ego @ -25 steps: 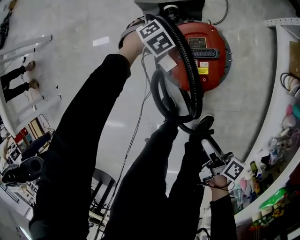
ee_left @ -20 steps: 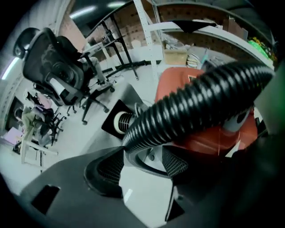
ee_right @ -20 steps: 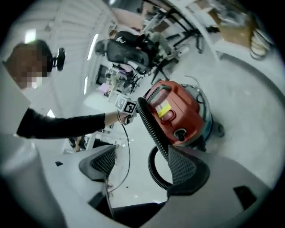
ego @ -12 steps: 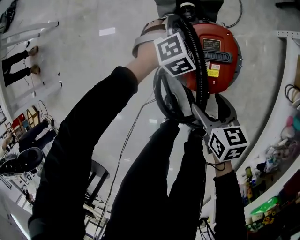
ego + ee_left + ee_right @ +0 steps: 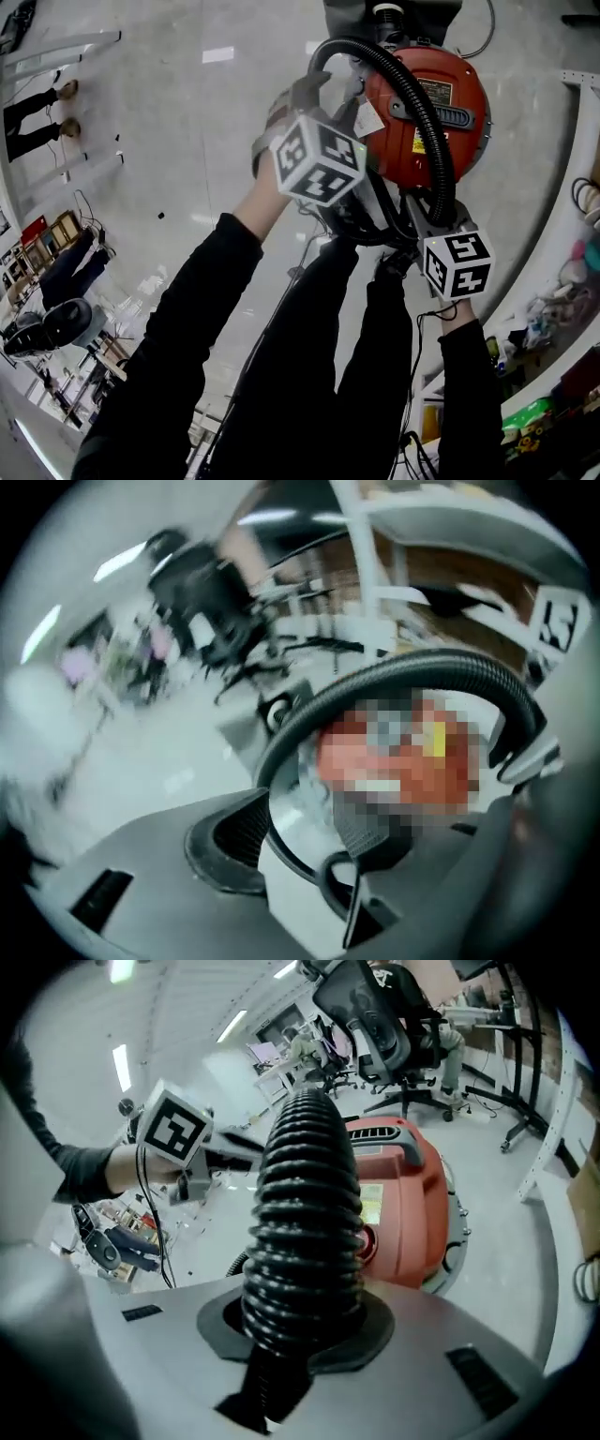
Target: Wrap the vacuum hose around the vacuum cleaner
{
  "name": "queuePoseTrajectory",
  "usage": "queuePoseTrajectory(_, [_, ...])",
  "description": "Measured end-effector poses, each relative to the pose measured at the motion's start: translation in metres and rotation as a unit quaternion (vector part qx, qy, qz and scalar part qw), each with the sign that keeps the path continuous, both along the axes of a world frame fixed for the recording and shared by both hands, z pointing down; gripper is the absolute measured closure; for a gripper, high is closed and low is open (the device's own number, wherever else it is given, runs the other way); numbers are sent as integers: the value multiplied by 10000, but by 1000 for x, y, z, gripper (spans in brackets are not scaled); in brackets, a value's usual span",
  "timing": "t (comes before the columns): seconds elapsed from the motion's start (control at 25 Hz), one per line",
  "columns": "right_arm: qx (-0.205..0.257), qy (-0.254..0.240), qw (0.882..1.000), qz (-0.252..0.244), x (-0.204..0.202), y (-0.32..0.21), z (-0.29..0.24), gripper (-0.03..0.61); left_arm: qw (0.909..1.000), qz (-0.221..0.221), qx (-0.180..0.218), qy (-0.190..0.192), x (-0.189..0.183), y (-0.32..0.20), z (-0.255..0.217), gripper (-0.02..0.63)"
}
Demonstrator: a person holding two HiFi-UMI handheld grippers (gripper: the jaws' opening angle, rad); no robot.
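The red vacuum cleaner [image 5: 450, 94] stands on the floor at the top of the head view, and also shows in the right gripper view [image 5: 412, 1204]. Its black ribbed hose [image 5: 412, 84] arcs over the red body and runs down into my right gripper [image 5: 427, 208]. That gripper's jaws [image 5: 300, 1335] are closing, and their pads clasp the hose [image 5: 305, 1194]. My left gripper [image 5: 333, 98] hovers at the vacuum's left side. Its blurred view shows the jaws [image 5: 375, 874] apart, with a thin black cord [image 5: 314, 878] looping between them. The hose [image 5: 403, 672] curves past beyond their tips.
The person's dark-trousered legs [image 5: 328, 356] stand just below the vacuum. A white shelf unit with small goods [image 5: 562, 272] curves along the right. A white rack [image 5: 66, 47] lies at the far left. Office chairs [image 5: 375, 1016] stand behind the vacuum.
My right gripper rose from low at the right up to the hose beside the vacuum and closed round it. The left gripper shifted down and left, and the hose now arcs over the vacuum.
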State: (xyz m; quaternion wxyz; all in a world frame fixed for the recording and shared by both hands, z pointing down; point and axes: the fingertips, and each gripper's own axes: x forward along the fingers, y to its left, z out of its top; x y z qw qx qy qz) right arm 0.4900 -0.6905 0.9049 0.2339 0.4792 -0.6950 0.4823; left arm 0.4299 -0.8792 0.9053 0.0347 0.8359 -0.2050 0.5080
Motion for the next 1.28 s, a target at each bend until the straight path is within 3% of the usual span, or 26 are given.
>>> queuePoseTrajectory(0.04, [101,-35,9999,-50,-4,-1,-4,479,9904,-979,-968,143,-42,8,18,388])
queuePoseTrajectory(0.08, [227,-45,9996,-139,-8,-3,-7,479,9621,-1891,-1942,300,-79,21,37,380])
queuePoseTrajectory(0.12, [339,-37,9991,-261,-13,-3,-10,480,9246,-2597,-2758,410,-107,40,58,345])
queuePoseTrajectory(0.16, [410,-23,9983,-405,-18,-2,-13,480,8904,-3040,-3359,444,-125,60,81,299])
queuePoseTrajectory(0.2, [451,-11,9973,-572,-25,1,-15,480,8663,-3249,-3773,404,-134,80,103,282])
queuePoseTrajectory(0.24, [493,0,9959,-761,-33,3,-18,482,8522,-3305,-4044,313,-138,96,124,274])
queuePoseTrajectory(0.28, [557,14,9938,-962,-41,5,-22,482,8455,-3297,-4195,196,-140,107,142,273])
queuePoseTrajectory(0.4, [837,-8,9858,-1459,-64,7,-42,483,8458,-3358,-4139,-232,-155,118,171,291])
queuePoseTrajectory(0.44, [922,-35,9828,-1601,-70,9,-51,483,8469,-3425,-4056,-303,-165,121,169,422])
queuePoseTrajectory(0.48, [1006,-65,9791,-1768,-76,14,-63,483,8447,-3512,-4031,-260,-175,127,161,453])
queuePoseTrajectory(0.56, [1199,-146,9683,-2186,-89,31,-92,485,8268,-3746,-4195,116,-195,150,129,457])
queuePoseTrajectory(0.64, [1400,-208,9547,-2617,-98,56,-127,486,8048,-3912,-4395,781,-208,178,79,461])
queuePoseTrajectory(0.68, [1491,-227,9491,-2765,-100,68,-147,486,7977,-3909,-4441,1171,-209,191,50,471])
queuePoseTrajectory(0.72, [1584,-241,9451,-2848,-101,81,-166,488,7972,-3811,-4430,1515,-206,204,21,490])
queuePoseTrajectory(0.76, [1679,-250,9426,-2874,-100,92,-187,488,8051,-3609,-4375,1740,-200,219,-6,525])
queuePoseTrajectory(0.8, [1775,-252,9416,-2851,-97,102,-206,489,8190,-3333,-4304,1815,-192,237,-29,567])
queuePoseTrajectory(0.88, [1973,-230,9427,-2680,-89,115,-243,489,8481,-2858,-4154,1627,-178,276,-56,568])
queuePoseTrajectory(0.92, [2080,-201,9436,-2569,-83,118,-260,489,8554,-2802,-4092,1492,-174,292,-61,566])
queuePoseTrajectory(0.96, [2180,-164,9445,-2452,-77,119,-275,489,8538,-2899,-4076,1442,-172,304,-62,558])
queuePoseTrajectory(1.0, [2245,-128,9463,-2321,-69,120,-288,489,8418,-3123,-4124,1545,-168,309,-62,473])
queuePoseTrajectory(1.04, [2265,-105,9492,-2183,-61,120,-299,490,8206,-3418,-4211,1801,-161,307,-62,356])
queuePoseTrajectory(1.12, [2303,-132,9518,-2023,-47,121,-314,491,7749,-3961,-4288,2424,-142,282,-64,301])
queuePoseTrajectory(1.16, [2367,-174,9491,-2070,-44,124,-318,491,7633,-4115,-4263,2575,-134,267,-62,291])
queuePoseTrajectory(1.2, [2428,-207,9447,-2192,-45,129,-322,492,7628,-4146,-4256,2551,-126,257,-59,288])
queuePoseTrajectory(1.24, [2471,-212,9397,-2357,-48,136,-324,492,7718,-4019,-4316,2376,-118,254,-56,288])
queuePoseTrajectory(1.28, [2516,-182,9335,-2548,-52,143,-326,492,7877,-3702,-4451,2109,-110,258,-58,290])
